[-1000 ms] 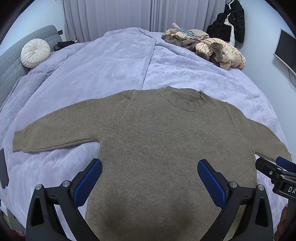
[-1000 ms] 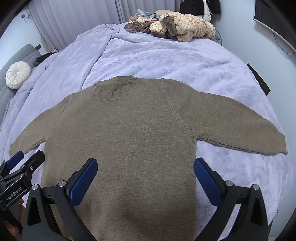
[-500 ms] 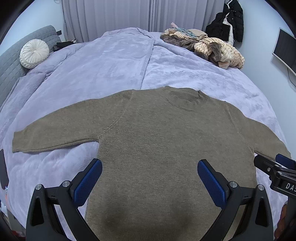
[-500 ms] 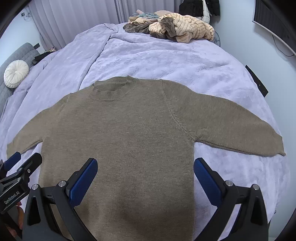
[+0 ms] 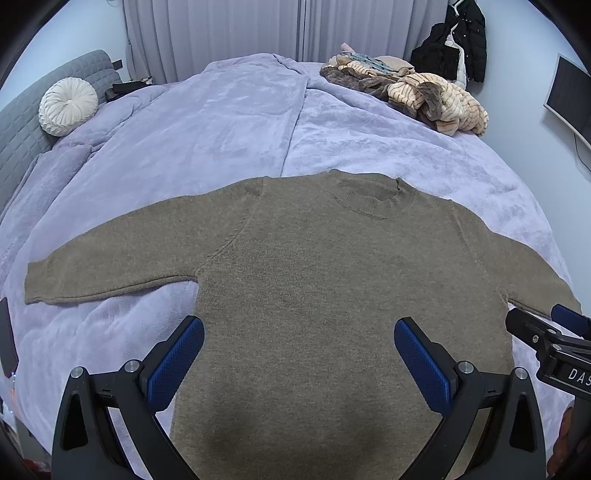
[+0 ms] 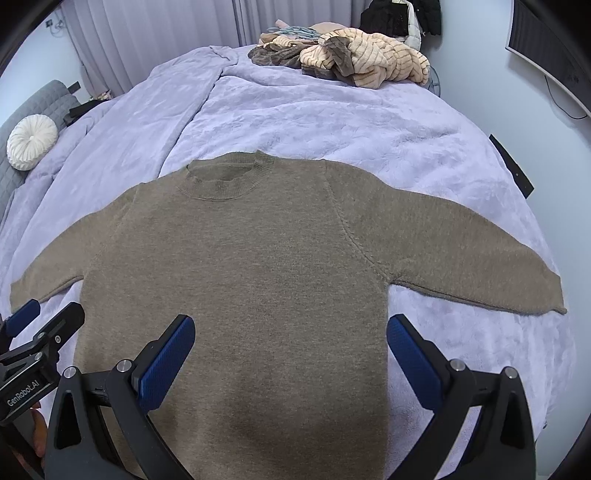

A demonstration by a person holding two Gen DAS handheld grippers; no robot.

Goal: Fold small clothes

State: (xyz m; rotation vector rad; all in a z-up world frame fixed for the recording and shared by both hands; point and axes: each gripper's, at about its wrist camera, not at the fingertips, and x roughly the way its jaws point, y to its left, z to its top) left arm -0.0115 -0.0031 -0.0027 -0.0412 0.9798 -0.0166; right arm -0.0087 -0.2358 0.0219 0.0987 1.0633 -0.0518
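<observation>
Left gripper (image 5: 298,354) is hovering over the brown sweater (image 5: 325,280), jaws spread wide, gripping nothing. Right gripper (image 6: 291,350) is doing likewise, jaws equally wide and empty. Sweater is lying flat, sleeves outstretched, on the lavender blanket (image 6: 332,122).

A wide bed under a plush lavender blanket (image 5: 229,122) fills the room, backed by a grey quilted headboard (image 5: 18,125) holding a round white pleated cushion (image 5: 67,106). Pale pleated curtains (image 5: 236,33) cover the far wall, and a dark flat screen (image 5: 569,99) hangs on the pale right wall.
</observation>
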